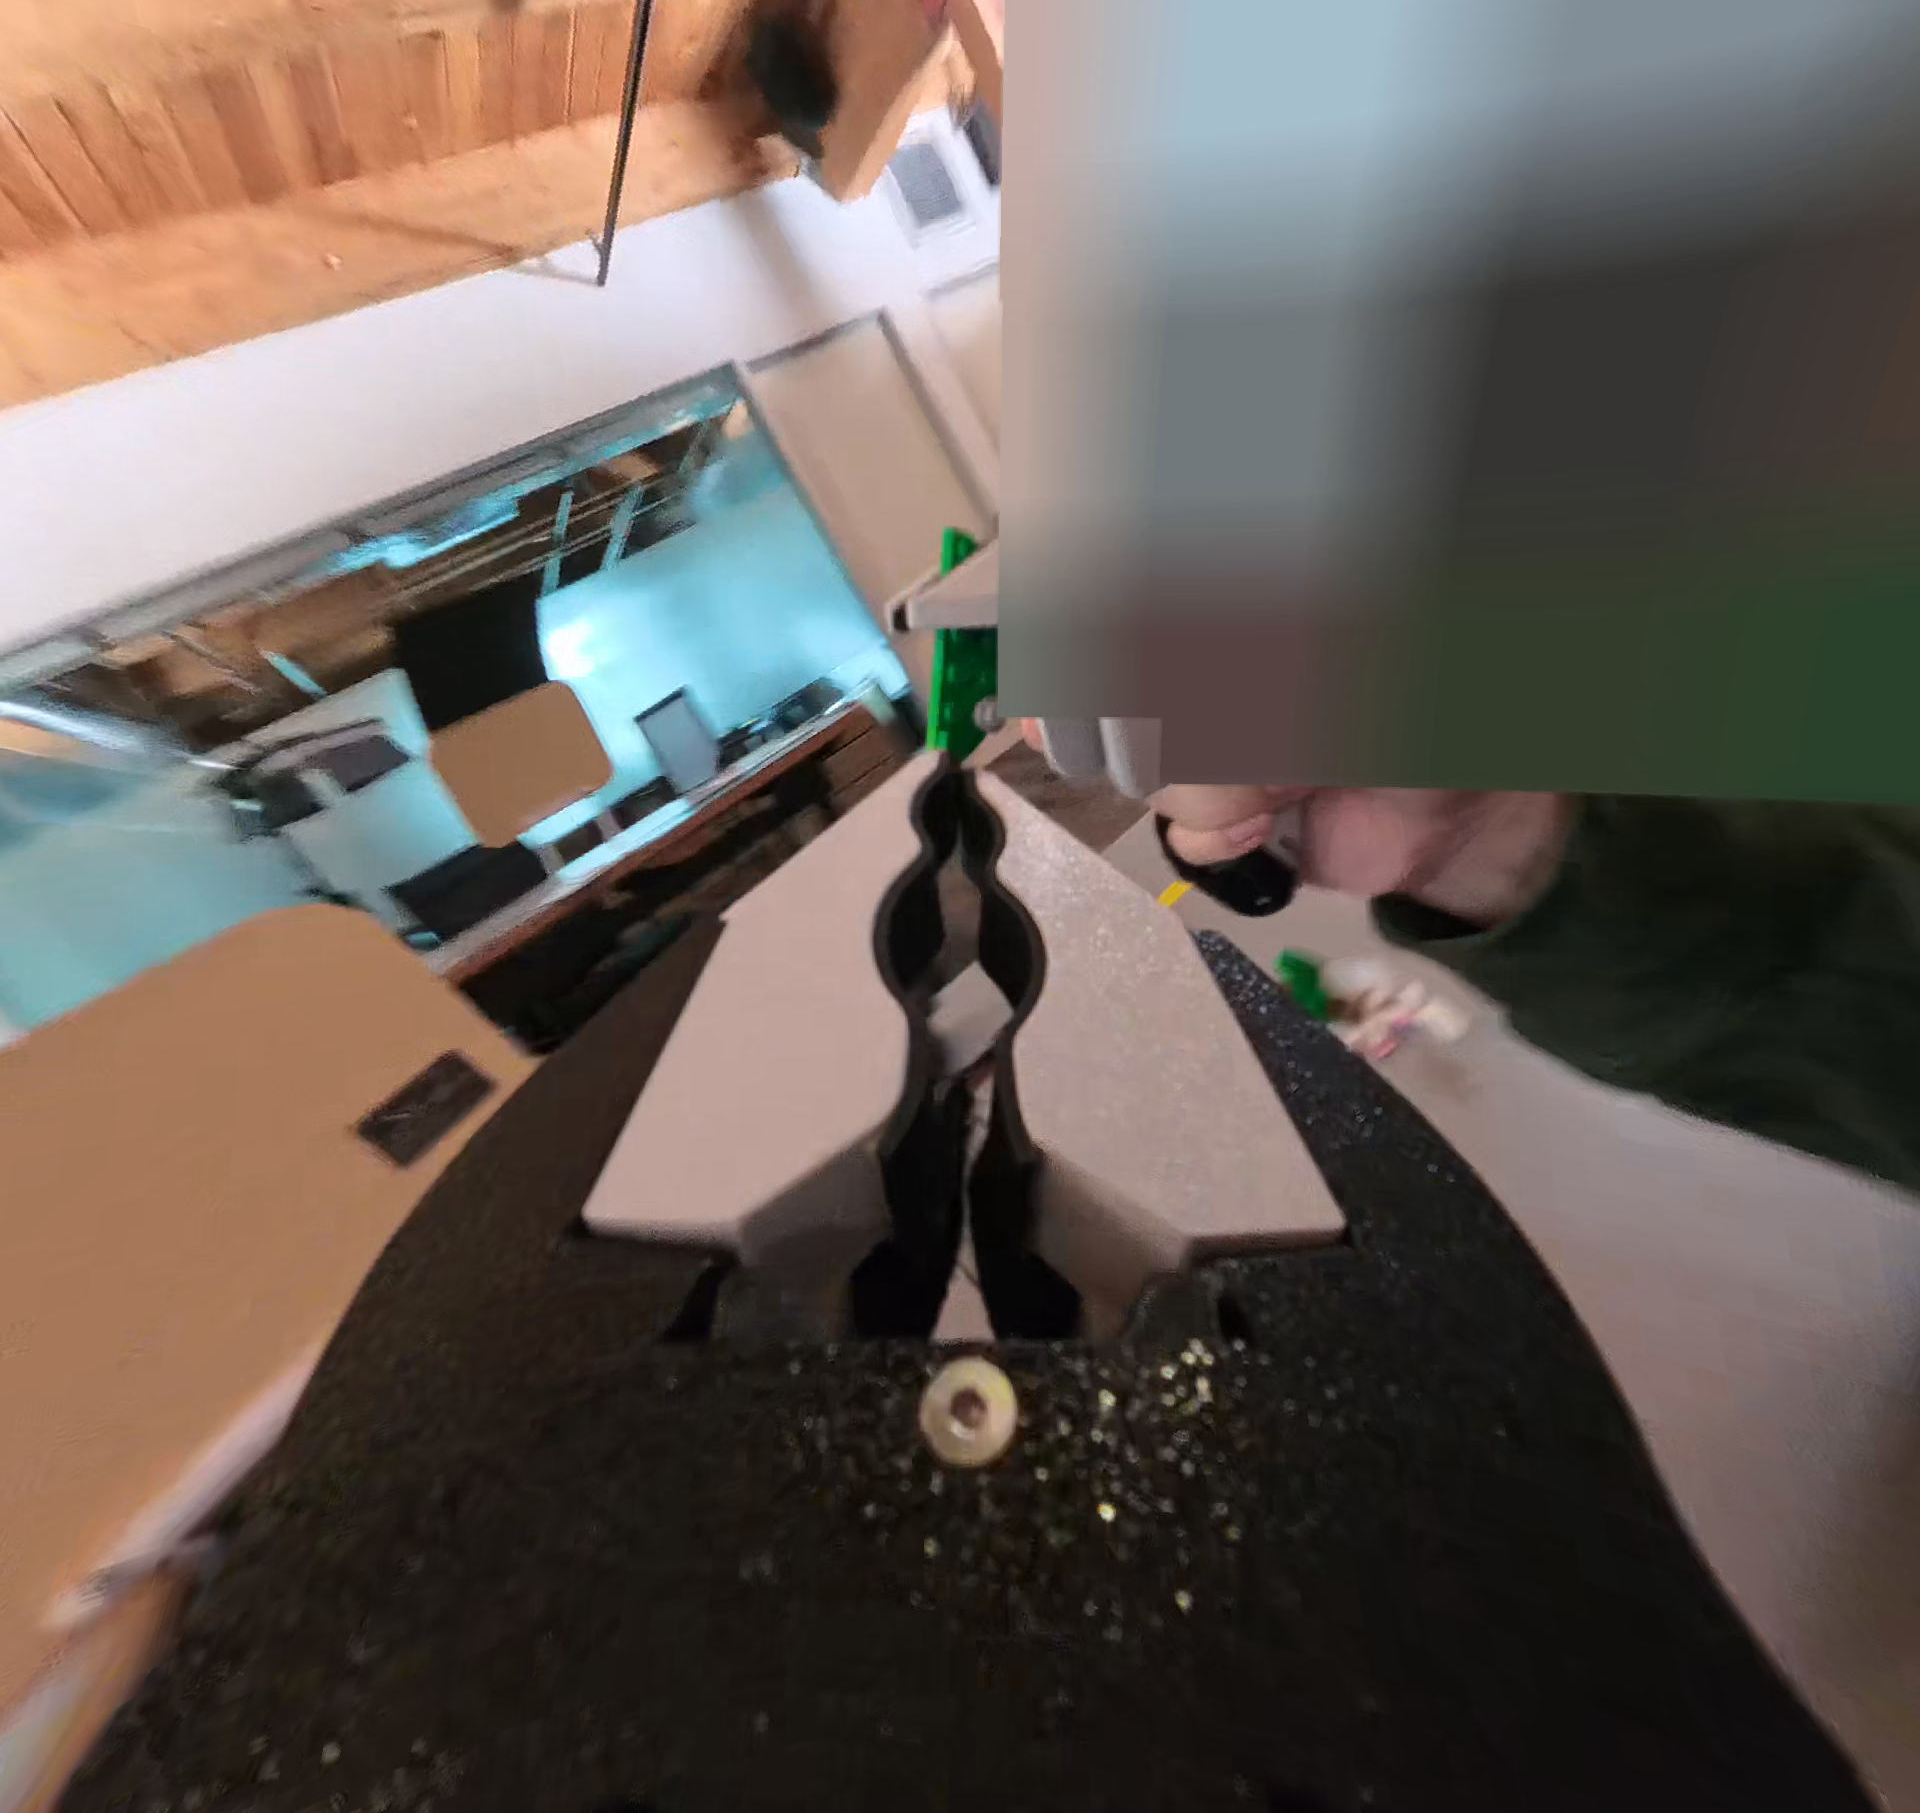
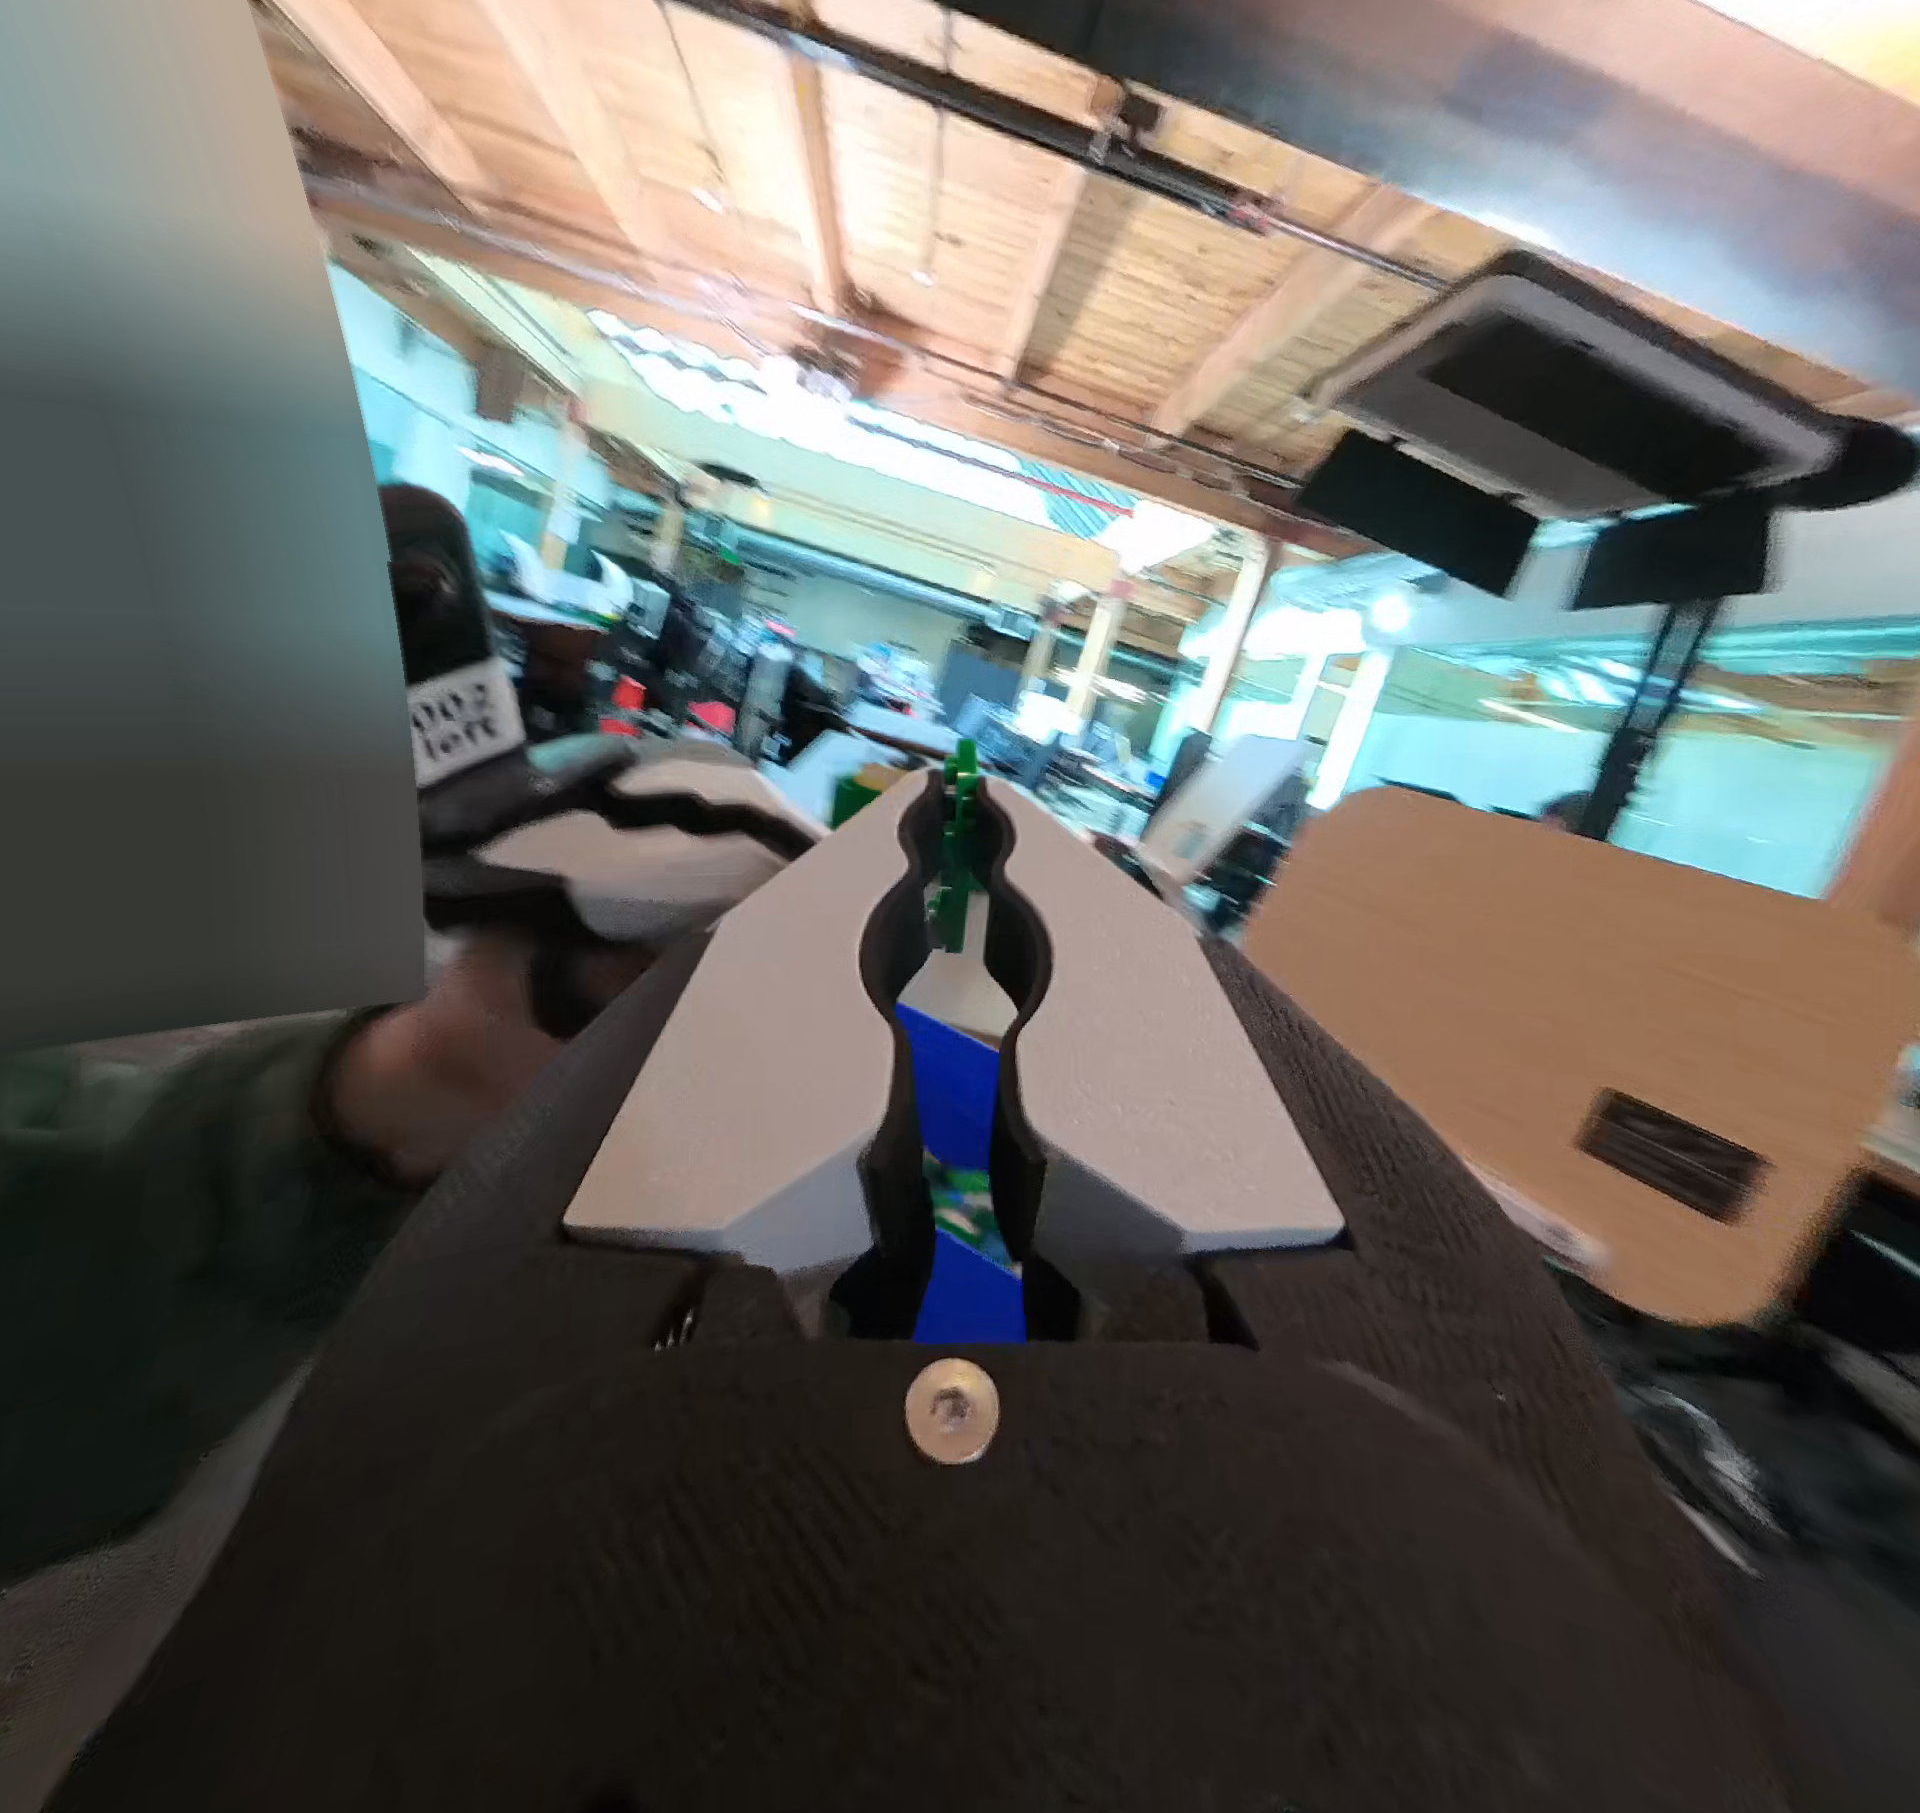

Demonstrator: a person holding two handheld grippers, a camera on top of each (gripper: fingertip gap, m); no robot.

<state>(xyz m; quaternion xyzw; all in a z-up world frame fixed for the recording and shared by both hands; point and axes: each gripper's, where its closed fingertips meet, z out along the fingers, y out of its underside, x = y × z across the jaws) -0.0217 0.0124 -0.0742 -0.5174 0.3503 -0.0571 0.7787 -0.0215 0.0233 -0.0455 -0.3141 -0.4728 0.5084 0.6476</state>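
A thin green toy-brick plate (image 1: 956, 662) is raised in the air between both grippers. My left gripper (image 1: 948, 774) is shut, and its tips pinch the plate's lower end. In the left wrist view, a grey finger of my right gripper (image 1: 940, 605) crosses the plate higher up. In the right wrist view, my right gripper (image 2: 961, 797) is shut on the same green plate (image 2: 958, 844), which stands edge-on between its pads. My left gripper (image 2: 665, 828) comes in from the left with its jaws closed, and its tips are hidden behind my right finger.
A hand (image 1: 1361, 849) in a dark green sleeve (image 1: 1683, 974) holds the right gripper. Small green and white pieces (image 1: 1351, 1005) lie on the white table (image 1: 1662, 1348). A blue item (image 2: 961, 1088) lies below. A tan panel (image 2: 1538, 1036) stands to the right, and a black overhead mount (image 2: 1558, 433) hangs above. My left and right fingertips are right by each other.
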